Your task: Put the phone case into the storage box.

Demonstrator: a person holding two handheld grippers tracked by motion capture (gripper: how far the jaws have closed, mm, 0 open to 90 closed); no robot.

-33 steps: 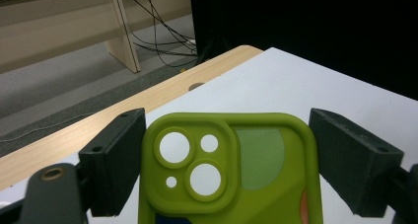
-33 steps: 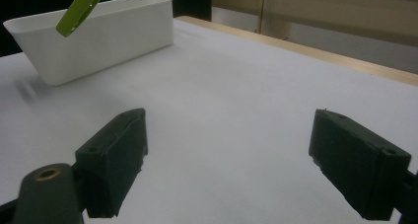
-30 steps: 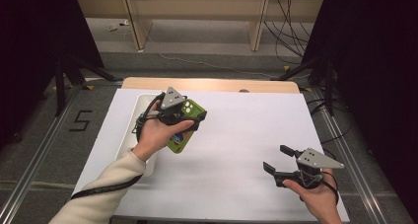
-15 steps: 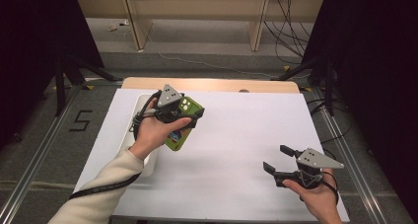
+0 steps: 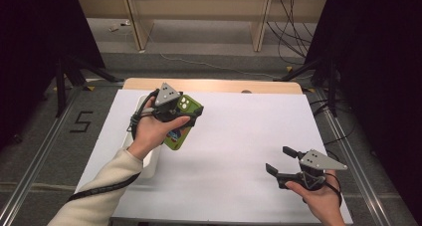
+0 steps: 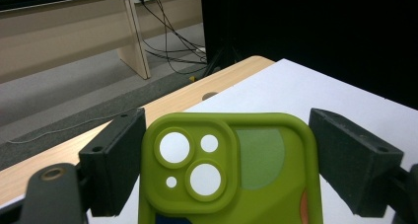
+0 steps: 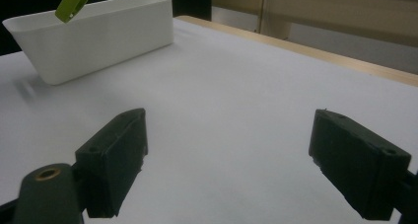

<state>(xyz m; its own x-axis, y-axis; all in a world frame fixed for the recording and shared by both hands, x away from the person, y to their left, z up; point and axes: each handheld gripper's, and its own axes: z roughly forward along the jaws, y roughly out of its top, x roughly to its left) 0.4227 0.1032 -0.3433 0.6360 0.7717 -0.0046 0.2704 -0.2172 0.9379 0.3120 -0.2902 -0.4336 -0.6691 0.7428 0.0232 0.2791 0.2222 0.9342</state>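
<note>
item: green phone case (image 5: 180, 124), held off the counter (image 5: 239, 136) in the left tongs (image 5: 191, 117), both jaws pressed on its 2 long edges, camera-cutout end leading away from the hand. long axis: runs along the tongs, slanting toward the counter's far side. white tray (image 5: 149, 159): lies just below and to the hand's side of the case, so the left hand is the nearer. right tongs (image 5: 280, 160): jaws wide apart, holding nothing, well apart at the near right corner.
</note>
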